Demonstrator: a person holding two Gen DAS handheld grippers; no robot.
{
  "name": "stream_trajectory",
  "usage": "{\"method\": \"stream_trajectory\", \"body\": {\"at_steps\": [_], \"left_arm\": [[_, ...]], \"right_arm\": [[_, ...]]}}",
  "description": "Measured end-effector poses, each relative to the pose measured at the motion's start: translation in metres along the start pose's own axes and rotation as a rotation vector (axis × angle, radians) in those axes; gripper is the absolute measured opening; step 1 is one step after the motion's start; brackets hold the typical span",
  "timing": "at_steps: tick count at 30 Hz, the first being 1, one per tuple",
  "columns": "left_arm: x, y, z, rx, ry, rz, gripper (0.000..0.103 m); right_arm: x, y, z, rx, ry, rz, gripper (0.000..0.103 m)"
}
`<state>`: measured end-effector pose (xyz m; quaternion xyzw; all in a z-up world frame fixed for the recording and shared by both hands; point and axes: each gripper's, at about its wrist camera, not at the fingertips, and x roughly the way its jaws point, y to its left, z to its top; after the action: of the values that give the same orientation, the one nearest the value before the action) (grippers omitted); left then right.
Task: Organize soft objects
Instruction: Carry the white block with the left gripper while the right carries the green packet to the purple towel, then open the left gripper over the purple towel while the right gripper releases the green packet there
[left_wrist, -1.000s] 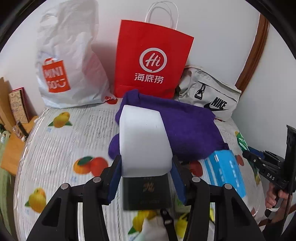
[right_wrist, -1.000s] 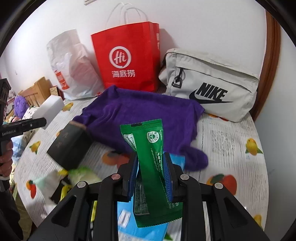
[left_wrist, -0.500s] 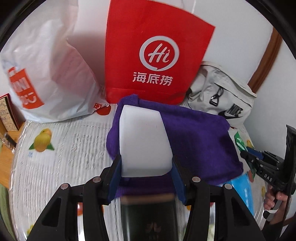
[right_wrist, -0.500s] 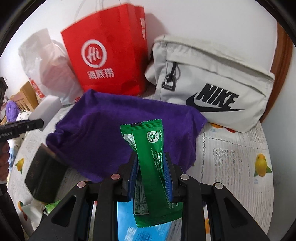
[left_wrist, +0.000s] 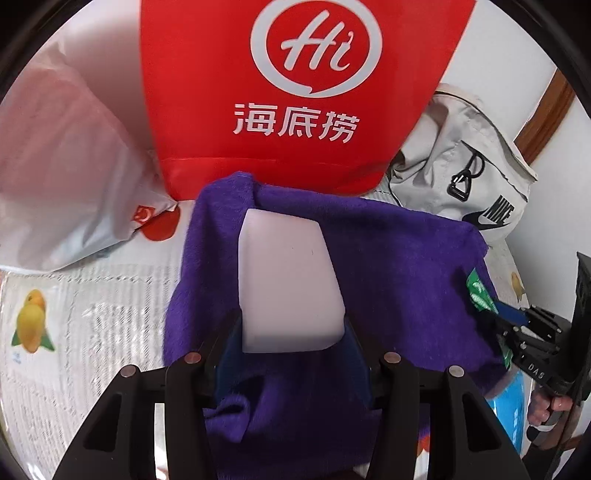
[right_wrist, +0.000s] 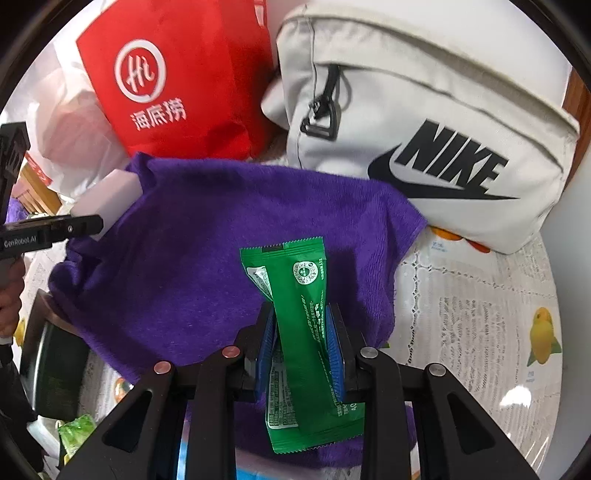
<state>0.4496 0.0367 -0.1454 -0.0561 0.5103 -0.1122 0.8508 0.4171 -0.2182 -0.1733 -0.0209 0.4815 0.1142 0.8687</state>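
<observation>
My left gripper (left_wrist: 291, 343) is shut on a white foam block (left_wrist: 288, 280) and holds it above a purple towel (left_wrist: 399, 273) that lies spread on the table. My right gripper (right_wrist: 301, 339) is shut on a green snack packet (right_wrist: 306, 332), also above the purple towel (right_wrist: 192, 258). In the right wrist view the left gripper (right_wrist: 88, 223) with the white block (right_wrist: 110, 195) is at the towel's left edge. In the left wrist view the right gripper (left_wrist: 498, 317) with the green packet (left_wrist: 478, 291) is at the towel's right edge.
A red paper bag (left_wrist: 303, 92) stands against the wall behind the towel, with a white plastic bag (left_wrist: 55, 166) on its left and a grey Nike pouch (right_wrist: 424, 129) on its right. A black box (right_wrist: 51, 369) and a blue pack (left_wrist: 511, 410) lie near the towel. The tablecloth (right_wrist: 480, 314) has a fruit print.
Both grippers have moved forward towards the bags at the wall, each still holding its object, and now hang over the purple towel. The black box has dropped out of the left view.
</observation>
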Motion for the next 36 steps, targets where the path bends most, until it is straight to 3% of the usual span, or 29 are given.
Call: {"method": "stream_trajectory", "body": {"at_steps": [8,12,15,17,20,26,27,30,33,36], "left_arm": [[0.026,0.000,0.013,0.003,0.056,-0.010,0.052],[0.027,0.001,0.014,-0.004,0.047,-0.020,0.053],[0.029,0.001,0.016,-0.001,0.065,-0.015,0.060],[0.029,0.002,0.016,0.000,0.079,0.003,0.073],[0.023,0.001,0.016,-0.002,0.074,-0.022,0.081],[-0.004,0.003,0.009,-0.029,0.057,0.059,0.081],[-0.011,0.004,0.007,-0.037,0.050,0.061,0.081],[-0.035,0.003,-0.001,-0.049,-0.003,0.058,0.081],[-0.061,0.002,-0.015,-0.045,-0.078,0.016,0.081],[-0.088,-0.004,-0.032,-0.034,-0.123,0.014,0.081]], "right_arm": [[0.019,0.000,0.011,-0.022,0.053,0.019,0.029],[0.025,0.002,0.014,-0.027,0.061,0.020,0.031],[0.029,0.000,0.017,-0.030,0.078,0.015,0.033],[0.033,-0.001,0.018,-0.028,0.084,0.012,0.037],[0.035,0.000,0.021,-0.012,0.097,0.047,0.041],[0.025,0.001,0.021,0.009,0.117,0.045,0.049],[0.023,-0.001,0.021,0.023,0.125,0.037,0.054],[0.006,-0.003,0.017,0.041,0.107,0.039,0.056],[-0.018,-0.002,0.009,0.034,0.058,-0.011,0.071],[-0.051,0.007,-0.003,-0.016,-0.015,-0.037,0.073]]}}
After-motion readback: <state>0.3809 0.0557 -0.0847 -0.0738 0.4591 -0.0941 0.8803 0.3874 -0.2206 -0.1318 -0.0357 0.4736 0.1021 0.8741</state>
